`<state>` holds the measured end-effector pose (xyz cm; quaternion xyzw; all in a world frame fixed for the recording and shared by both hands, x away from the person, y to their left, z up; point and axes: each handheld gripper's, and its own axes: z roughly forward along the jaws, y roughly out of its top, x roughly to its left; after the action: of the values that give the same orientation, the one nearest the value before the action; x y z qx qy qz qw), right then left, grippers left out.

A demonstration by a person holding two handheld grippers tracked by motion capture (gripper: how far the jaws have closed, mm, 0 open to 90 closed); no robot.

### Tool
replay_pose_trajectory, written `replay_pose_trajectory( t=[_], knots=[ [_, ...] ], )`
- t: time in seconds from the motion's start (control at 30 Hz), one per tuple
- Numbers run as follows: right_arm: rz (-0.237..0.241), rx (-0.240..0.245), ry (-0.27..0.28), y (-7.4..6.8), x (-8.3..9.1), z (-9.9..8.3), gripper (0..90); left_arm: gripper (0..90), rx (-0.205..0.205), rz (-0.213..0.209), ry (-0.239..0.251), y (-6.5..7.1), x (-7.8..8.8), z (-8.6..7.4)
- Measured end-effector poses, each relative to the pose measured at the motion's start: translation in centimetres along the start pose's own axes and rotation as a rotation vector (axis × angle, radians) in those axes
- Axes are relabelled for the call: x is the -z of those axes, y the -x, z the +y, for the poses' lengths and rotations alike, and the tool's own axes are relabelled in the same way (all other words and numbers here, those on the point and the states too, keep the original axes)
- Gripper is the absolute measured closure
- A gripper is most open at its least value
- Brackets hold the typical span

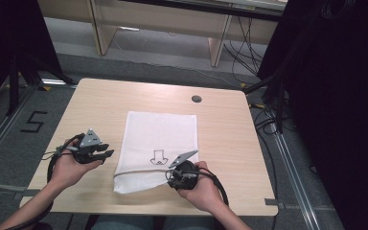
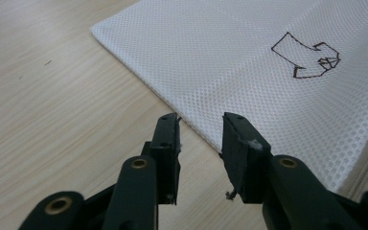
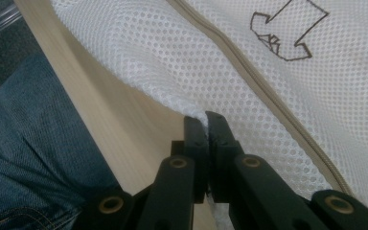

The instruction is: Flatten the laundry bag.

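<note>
Right now: right gripper pinching mesh bag edge, left gripper free

Right gripper point(image 3: 206, 117) sits low centre in its own view, jaws pressed together on the near edge of the white mesh bag point(image 3: 211, 67), fabric bunched between the pads. In the high view right gripper point(image 1: 175, 179) is lower centre, held by the right hand point(image 1: 199, 189), at the bag's lower right corner.

Left gripper point(image 2: 201, 125) bottom centre in its view, jaws partly apart, nothing between them, tips just beside the bag's point(image 2: 249, 62) side edge over bare wood. High view: left gripper point(image 1: 108, 151) at left middle, left hand point(image 1: 67, 167) behind it, close to the bag but apart.

Mesh bag point(image 1: 163, 139) lies flat mid-table point(image 1: 230, 143), near end slightly lifted. Black outline arrow mark point(image 1: 159, 157) on it, zipper seam point(image 3: 268, 96) running diagonally. Small dark round grommet point(image 1: 196, 98) upper centre of table. Jeans point(image 3: 33, 143) at lower left of right gripper view.
</note>
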<state>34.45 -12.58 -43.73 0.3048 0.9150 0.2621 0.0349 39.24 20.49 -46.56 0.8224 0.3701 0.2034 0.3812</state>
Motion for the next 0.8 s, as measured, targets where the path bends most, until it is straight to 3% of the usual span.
replay_pose_trajectory(
  t=[0.07, 0.27, 0.37, 0.4, 0.67, 0.8],
  knots=[
    [-0.005, -0.012, -0.01, -0.2, -0.2, -0.2, 89.4, 64.4, -0.02, 0.004, 0.001, 0.0, 0.0, 0.0],
    [0.01, -0.008, -0.031, -0.3, -0.9, -0.9, 89.3, 61.0, -0.016, 0.005, 0.008, 0.2, 0.0, 0.1],
    [0.024, -0.029, -0.047, -0.6, -1.2, -1.2, 89.3, 59.5, -0.027, -0.013, 0.016, 0.4, -0.1, 0.3],
    [0.02, -0.025, -0.051, -0.6, -1.3, -1.3, 89.3, 59.0, -0.013, -0.018, 0.02, 0.5, -0.2, 0.3],
    [0.032, -0.006, -0.076, -0.9, -1.9, -1.6, 89.2, 55.7, -0.02, -0.057, 0.035, 1.3, -0.4, 0.7],
    [0.04, -0.013, -0.106, -1.4, -2.4, -1.8, 89.1, 53.6, -0.047, -0.069, 0.032, 1.8, -0.6, 0.8]
  ],
)
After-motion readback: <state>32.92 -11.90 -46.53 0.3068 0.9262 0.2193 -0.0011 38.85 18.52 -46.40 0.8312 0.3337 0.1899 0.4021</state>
